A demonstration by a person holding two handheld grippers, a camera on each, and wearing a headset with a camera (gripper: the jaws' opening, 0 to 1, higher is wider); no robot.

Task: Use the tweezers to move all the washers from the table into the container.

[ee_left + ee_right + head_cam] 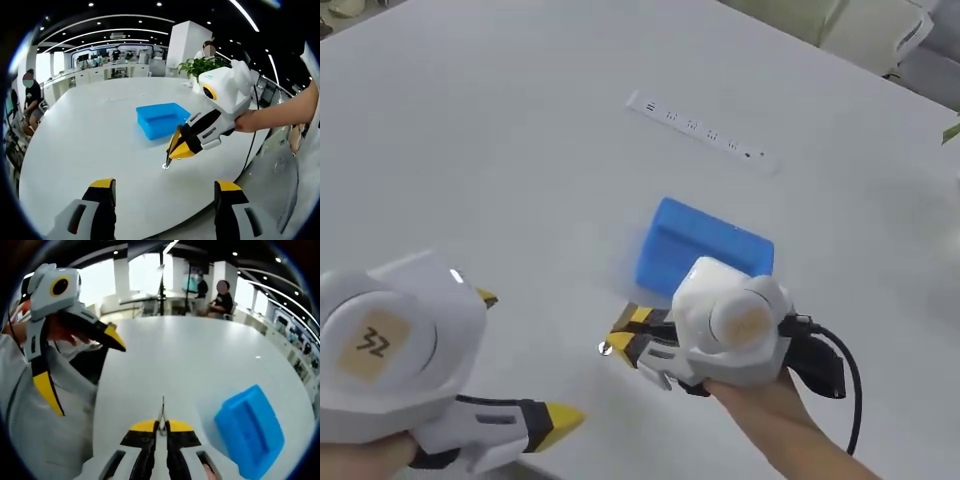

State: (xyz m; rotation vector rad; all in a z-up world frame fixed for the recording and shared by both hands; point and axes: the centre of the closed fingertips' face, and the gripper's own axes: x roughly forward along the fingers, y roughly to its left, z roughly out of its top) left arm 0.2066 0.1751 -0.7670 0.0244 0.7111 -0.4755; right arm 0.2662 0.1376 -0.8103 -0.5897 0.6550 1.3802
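In the head view my right gripper [623, 335] is low over the white table [470, 150], just in front of the blue container [705, 245]. Its jaws are clamped on the tweezers [613, 344], whose tips meet a small shiny ring that I take for a washer [605, 349]. I cannot tell whether it is pinched or merely touched. I judge the pick is being made this close to the container so the carry will be short. My left gripper [527, 356] hangs at the near edge with its jaws spread and nothing between them, held aside, I think, so it doesn't crowd the pick. A power strip [700, 130] lies far across the table, well apart from the work. The left gripper view looks across at the job: the tweezers slope down from the right gripper to the tabletop near the container's corner, with my own two jaws wide apart below. In the right gripper view the jaws are pressed together on the tweezers, which run straight ahead. The container sits off to the right, open side up, ready to receive.
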